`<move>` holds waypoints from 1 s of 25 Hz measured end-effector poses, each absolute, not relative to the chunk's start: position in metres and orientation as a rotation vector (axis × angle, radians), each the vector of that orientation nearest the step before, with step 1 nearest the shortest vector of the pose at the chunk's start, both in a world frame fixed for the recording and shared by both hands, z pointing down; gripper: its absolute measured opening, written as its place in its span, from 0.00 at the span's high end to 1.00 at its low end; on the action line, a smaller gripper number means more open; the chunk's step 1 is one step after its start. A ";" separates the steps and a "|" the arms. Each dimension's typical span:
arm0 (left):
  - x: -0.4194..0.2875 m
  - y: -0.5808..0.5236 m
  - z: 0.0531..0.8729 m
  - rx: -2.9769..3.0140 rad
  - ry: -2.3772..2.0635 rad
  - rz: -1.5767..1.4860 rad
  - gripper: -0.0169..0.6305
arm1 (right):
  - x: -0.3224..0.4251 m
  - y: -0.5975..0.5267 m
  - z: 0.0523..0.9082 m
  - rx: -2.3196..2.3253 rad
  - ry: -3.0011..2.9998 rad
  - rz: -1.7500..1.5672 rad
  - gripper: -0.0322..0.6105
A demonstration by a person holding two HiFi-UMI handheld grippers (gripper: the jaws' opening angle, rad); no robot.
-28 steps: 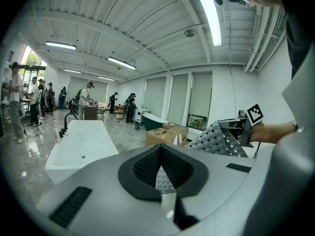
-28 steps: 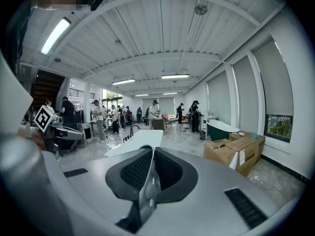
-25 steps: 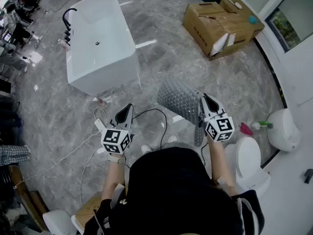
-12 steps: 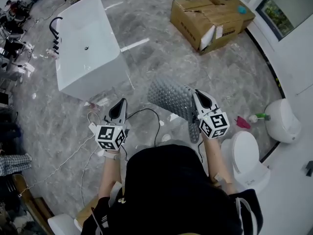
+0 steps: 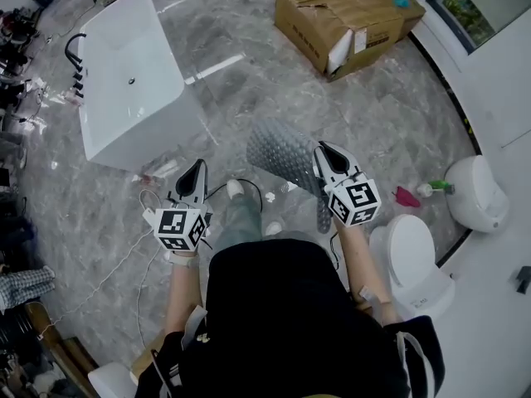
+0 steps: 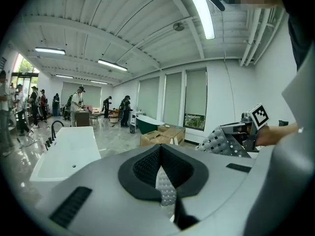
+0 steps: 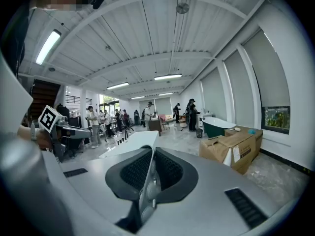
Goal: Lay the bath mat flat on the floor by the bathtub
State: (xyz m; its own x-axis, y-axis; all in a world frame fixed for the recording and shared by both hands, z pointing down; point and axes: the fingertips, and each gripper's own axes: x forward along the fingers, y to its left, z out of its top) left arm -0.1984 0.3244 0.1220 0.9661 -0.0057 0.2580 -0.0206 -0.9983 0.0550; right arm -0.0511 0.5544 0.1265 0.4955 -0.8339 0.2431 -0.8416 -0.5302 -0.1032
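Head view: right claw (image 5: 323, 151) grips the hanging bath mat (image 5: 280, 149), well apart from the bathtub (image 5: 124, 81); left claw (image 5: 197, 169) closed, empty. Carrying step, seemingly; next, spread it on the floor (image 5: 249, 81) beside the tub.

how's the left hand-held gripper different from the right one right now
The right hand-held gripper is shut on an edge of the bath mat and holds it up off the floor; the left hand-held gripper is shut with no mat hanging from it. The left one is on the bathtub side, the right one on the toilet side. Both point away from the person.
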 end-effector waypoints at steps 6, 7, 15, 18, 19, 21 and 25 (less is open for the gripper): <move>-0.148 0.295 0.135 3.037 0.018 0.405 0.95 | -0.004 0.530 0.137 2.690 -1.467 0.467 0.89; -0.137 0.286 0.137 3.034 0.026 0.406 0.95 | 0.005 0.520 0.138 2.684 -1.464 0.470 0.89; -0.046 0.188 0.139 3.034 -0.002 0.379 0.95 | 0.092 0.415 0.129 2.603 -1.454 0.435 0.89; -0.021 0.148 0.138 3.028 -0.012 0.370 0.95 | 0.123 0.371 0.121 2.546 -1.448 0.379 0.89; -0.015 0.136 0.138 3.026 -0.019 0.368 0.95 | 0.132 0.358 0.119 2.537 -1.452 0.372 0.89; -0.009 0.111 0.140 3.022 -0.043 0.370 0.95 | 0.149 0.332 0.117 2.527 -1.467 0.365 0.89; -0.003 0.073 0.146 3.002 -0.094 0.397 0.95 | 0.176 0.280 0.109 2.485 -1.517 0.343 0.89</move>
